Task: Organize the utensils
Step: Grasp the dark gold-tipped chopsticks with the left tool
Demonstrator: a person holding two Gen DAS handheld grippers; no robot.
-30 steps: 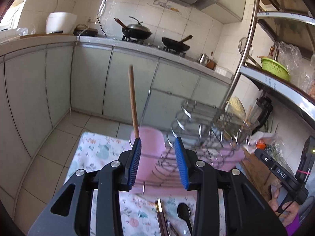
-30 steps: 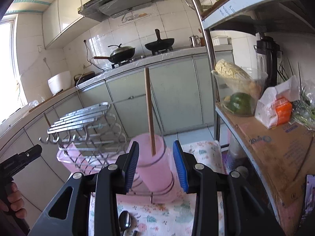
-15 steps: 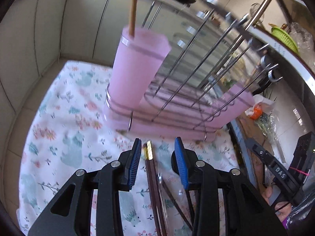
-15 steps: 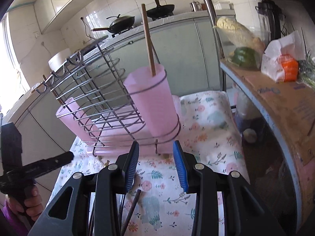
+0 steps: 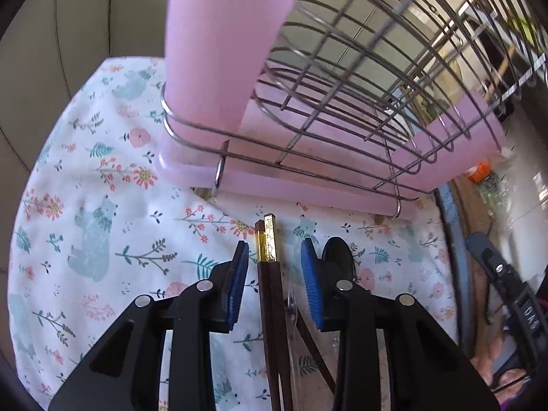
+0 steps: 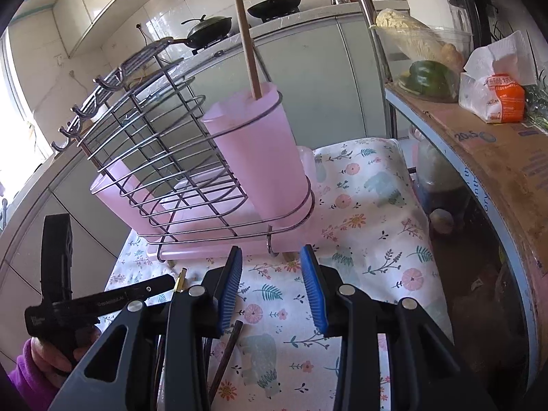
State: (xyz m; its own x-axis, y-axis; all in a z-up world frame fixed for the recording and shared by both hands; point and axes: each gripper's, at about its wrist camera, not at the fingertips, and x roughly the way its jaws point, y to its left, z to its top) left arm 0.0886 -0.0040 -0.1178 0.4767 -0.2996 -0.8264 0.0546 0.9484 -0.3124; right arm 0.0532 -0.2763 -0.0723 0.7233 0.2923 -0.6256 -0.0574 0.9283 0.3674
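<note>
A wire dish rack (image 6: 164, 157) with a pink tray stands on a floral cloth (image 6: 370, 226). Its pink utensil cup (image 6: 260, 157) holds one wooden stick (image 6: 246, 41). In the left wrist view the cup (image 5: 222, 44) and rack (image 5: 359, 78) loom close. My left gripper (image 5: 275, 267) is open, low over the cloth, its jaws on either side of dark chopsticks with gold ends (image 5: 269, 243). A black spoon (image 5: 337, 253) lies just right of them. My right gripper (image 6: 270, 287) is open and empty above the cloth, in front of the rack; a dark chopstick (image 6: 226, 356) lies below it.
A shelf unit at the right holds a cardboard box (image 6: 496, 150), tissues (image 6: 493, 82) and vegetables (image 6: 428, 75). A kitchen counter with pans (image 6: 274, 0) runs behind. The left gripper's body (image 6: 85, 301) and the hand in a purple sleeve show at the lower left of the right wrist view.
Both grippers have tilted down and dropped toward the cloth. The left one has come down around the gold-ended chopsticks. Both stay open.
</note>
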